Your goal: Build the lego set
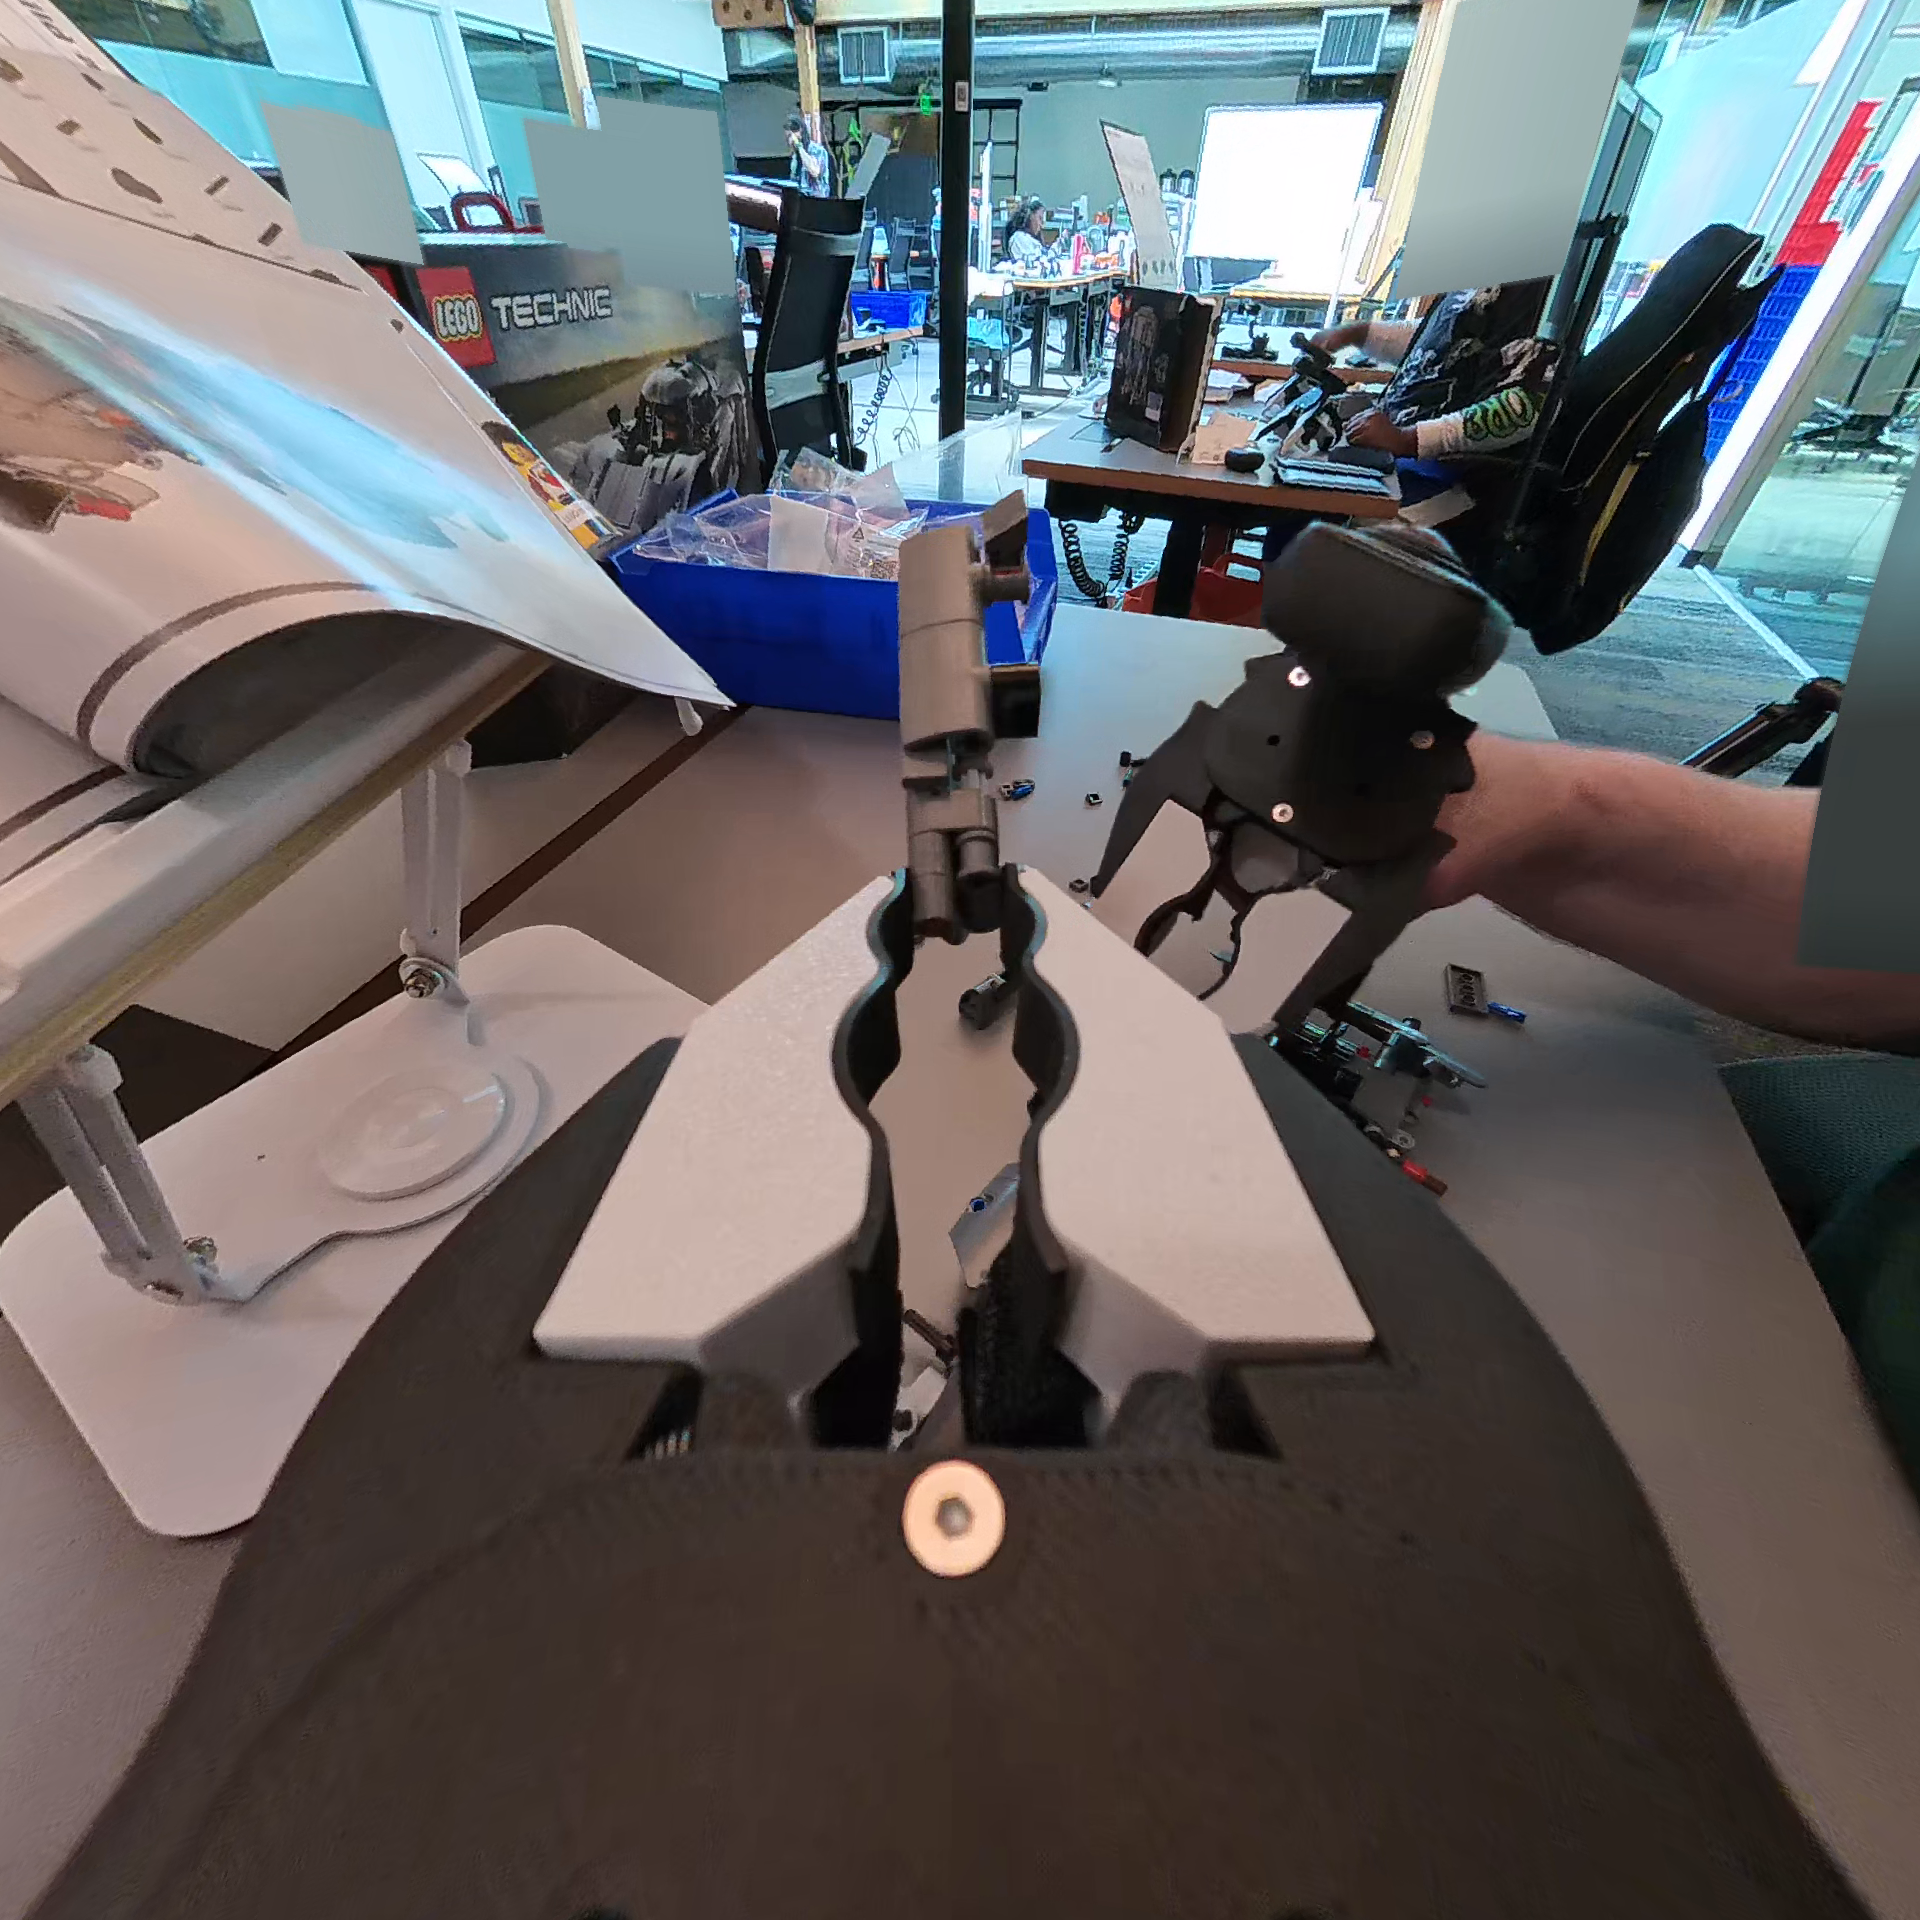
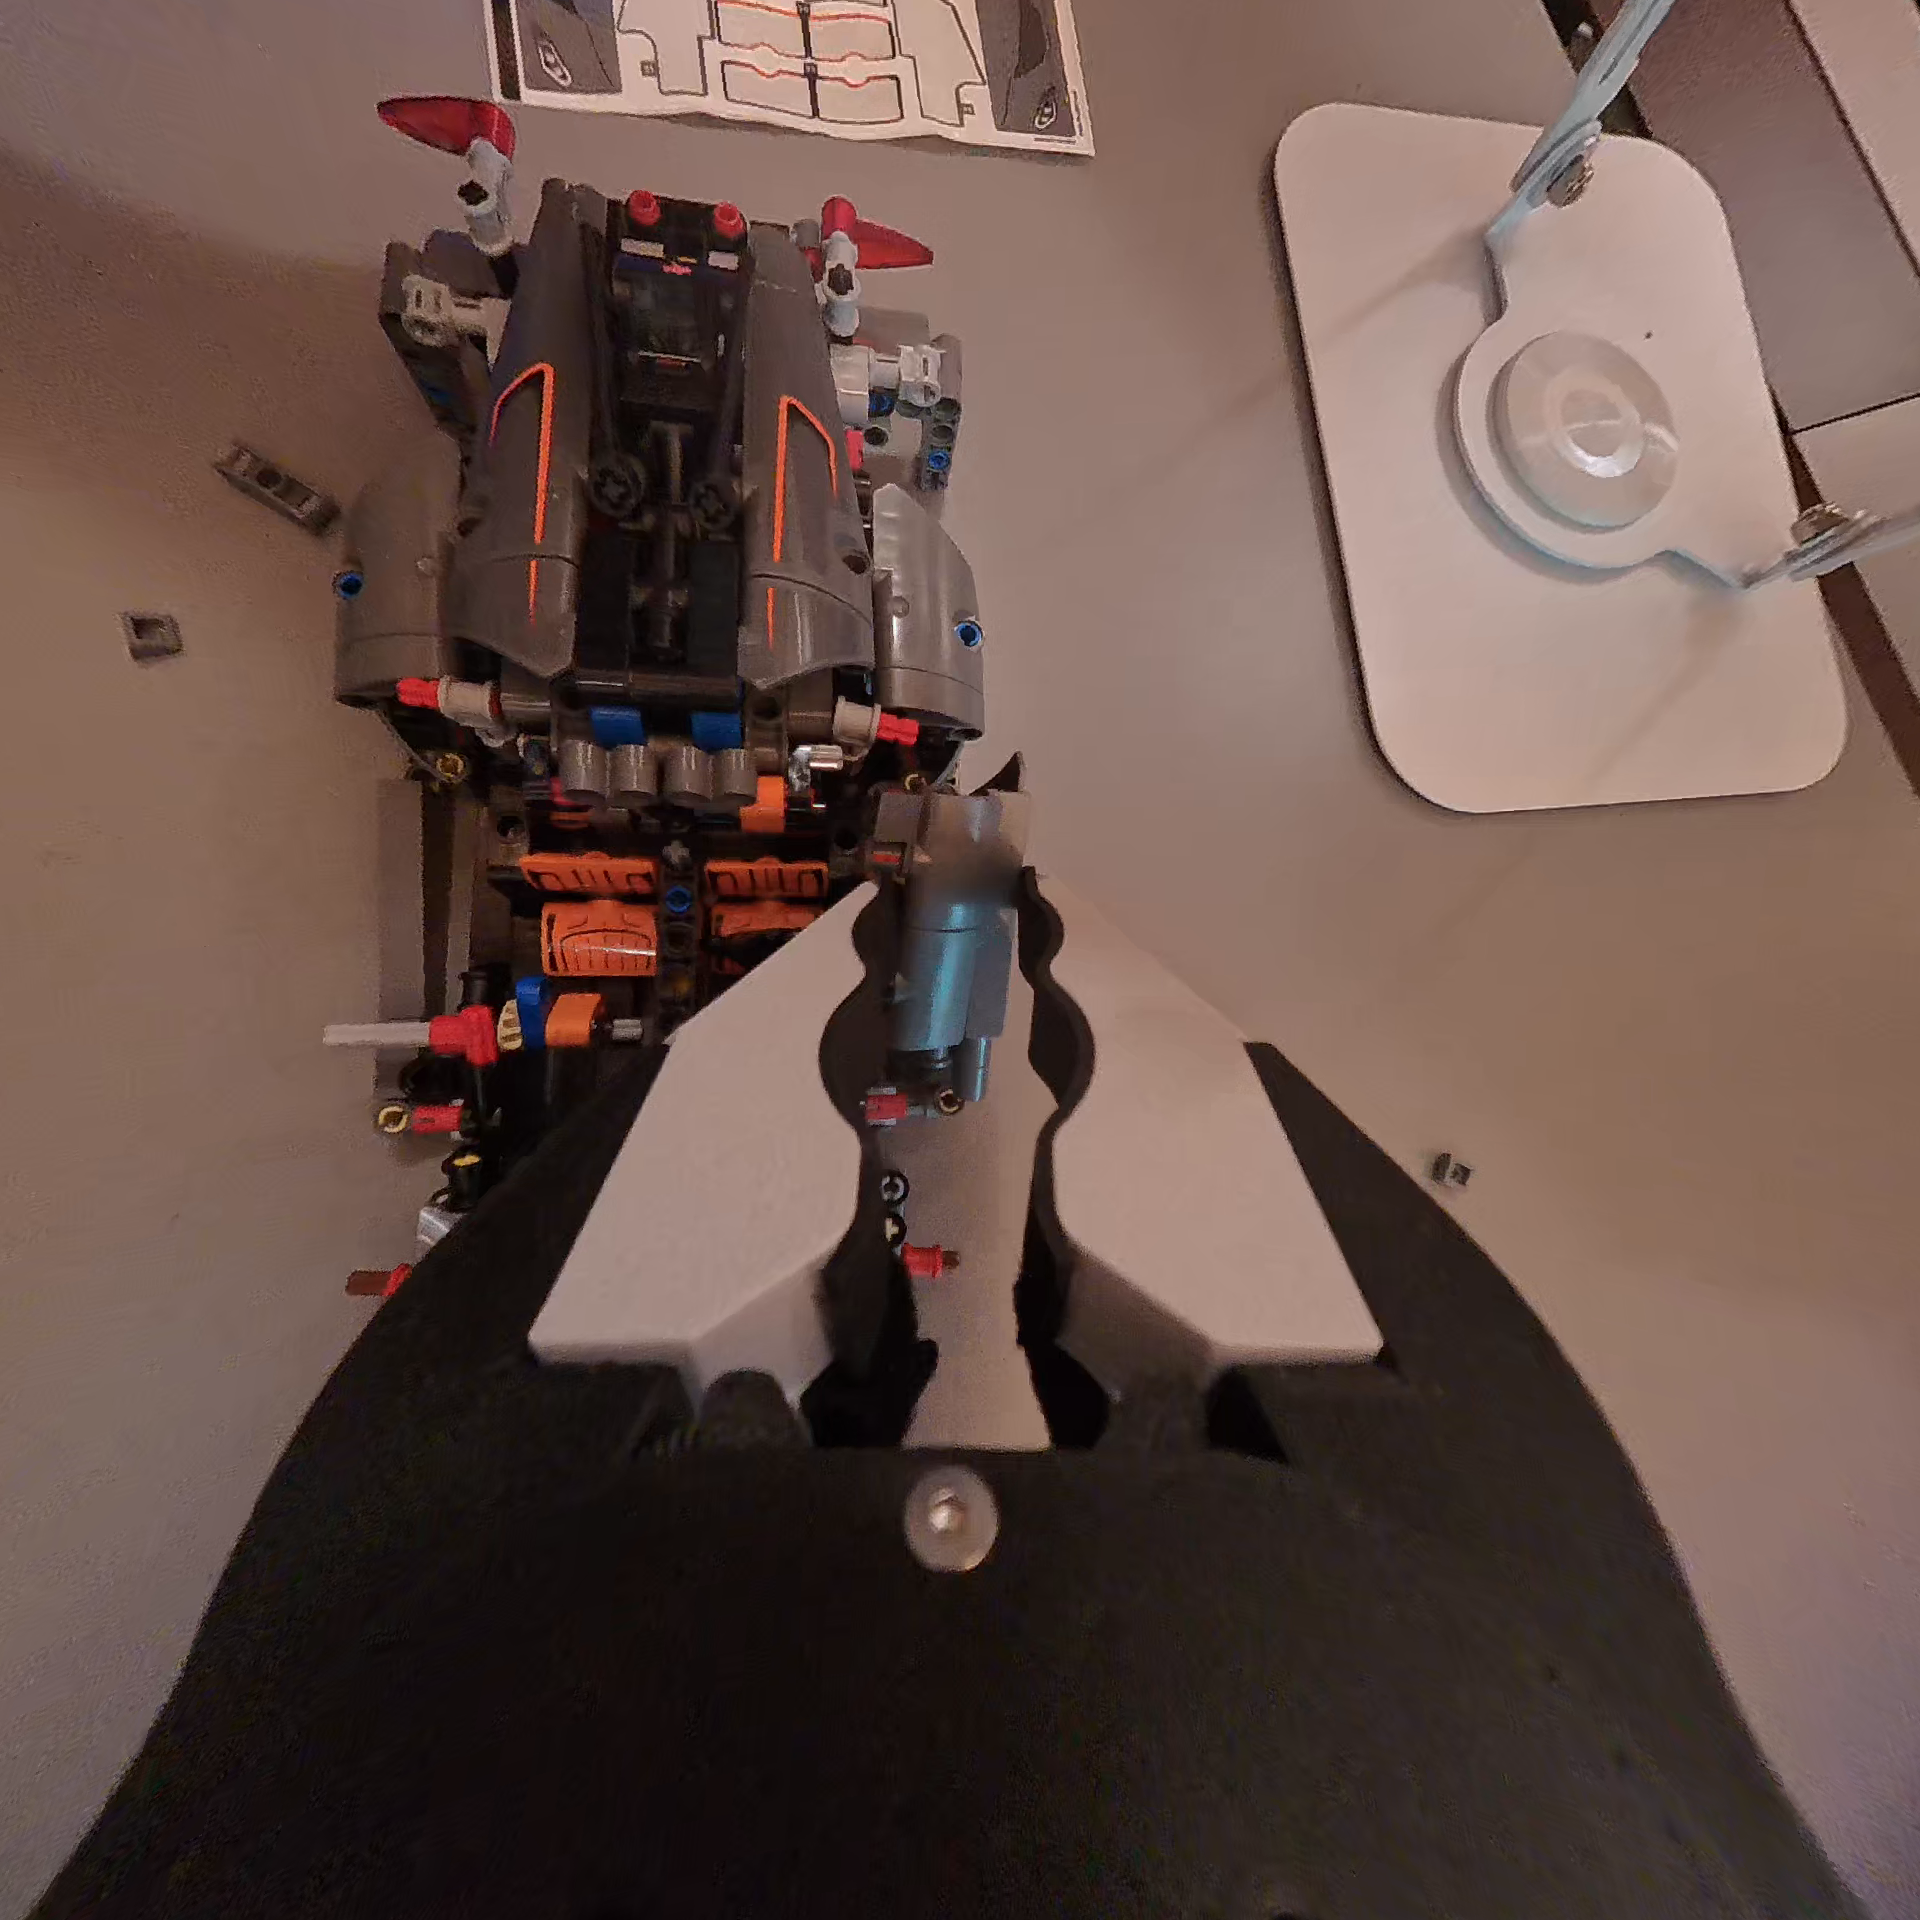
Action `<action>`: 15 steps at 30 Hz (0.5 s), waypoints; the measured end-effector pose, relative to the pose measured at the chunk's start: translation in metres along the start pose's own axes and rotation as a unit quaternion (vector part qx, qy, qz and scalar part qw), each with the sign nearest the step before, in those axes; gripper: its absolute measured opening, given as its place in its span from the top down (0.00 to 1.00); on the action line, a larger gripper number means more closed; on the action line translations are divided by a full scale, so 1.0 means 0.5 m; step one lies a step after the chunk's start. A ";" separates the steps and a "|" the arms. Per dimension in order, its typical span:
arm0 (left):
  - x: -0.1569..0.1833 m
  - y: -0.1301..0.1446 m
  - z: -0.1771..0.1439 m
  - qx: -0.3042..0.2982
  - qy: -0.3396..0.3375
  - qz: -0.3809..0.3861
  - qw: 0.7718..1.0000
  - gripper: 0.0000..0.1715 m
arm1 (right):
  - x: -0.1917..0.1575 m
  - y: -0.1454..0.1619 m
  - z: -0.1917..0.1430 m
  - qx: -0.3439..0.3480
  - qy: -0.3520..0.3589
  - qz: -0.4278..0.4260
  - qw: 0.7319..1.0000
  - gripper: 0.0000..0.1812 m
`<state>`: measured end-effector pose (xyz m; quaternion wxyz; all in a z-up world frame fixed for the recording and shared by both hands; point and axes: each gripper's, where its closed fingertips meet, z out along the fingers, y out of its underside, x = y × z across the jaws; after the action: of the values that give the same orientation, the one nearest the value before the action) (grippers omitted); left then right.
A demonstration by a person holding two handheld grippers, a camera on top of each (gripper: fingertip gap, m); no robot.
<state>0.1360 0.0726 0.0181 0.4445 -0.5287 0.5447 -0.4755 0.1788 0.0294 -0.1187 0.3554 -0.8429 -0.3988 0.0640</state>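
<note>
My left gripper is shut on the bottom of a grey Lego sub-assembly and holds it upright above the table. The right gripper, held by a hand, points down at the table to its right. In the right wrist view my right gripper looks shut on another grey sub-assembly with a red pin at its near end. It hangs just right of the dark grey Lego vehicle, which has orange stripes and lies on the table. Part of the vehicle shows under the right gripper in the left wrist view.
An open instruction booklet rests on a white stand with a flat base. A blue bin of part bags and the set's box stand behind. A sticker sheet and small loose parts lie around the vehicle. My hands' fingertips stand some 15 cm from each other.
</note>
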 end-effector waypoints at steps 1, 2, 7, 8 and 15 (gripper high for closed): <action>0.000 -0.001 -0.001 0.001 0.000 0.000 1.000 0.92 | 0.000 -0.001 0.001 0.003 -0.010 0.012 1.000 0.89; 0.000 -0.002 -0.002 0.001 0.000 0.001 1.000 0.92 | 0.000 -0.001 0.001 0.005 -0.022 0.025 0.999 0.89; -0.004 -0.003 -0.006 0.003 -0.001 -0.001 1.000 0.92 | -0.002 -0.003 0.003 0.013 -0.102 0.080 0.991 0.89; -0.005 -0.002 -0.006 0.002 -0.002 -0.001 1.000 0.92 | -0.002 -0.003 0.003 0.012 -0.112 0.083 0.990 0.89; -0.004 0.002 -0.004 0.000 0.002 -0.003 1.000 0.92 | -0.005 -0.004 0.005 -0.002 -0.169 0.120 0.978 0.89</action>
<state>0.1339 0.0745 0.0173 0.4422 -0.5294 0.5441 -0.4775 0.1750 0.0298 -0.1199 0.2709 -0.8625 -0.3490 0.2467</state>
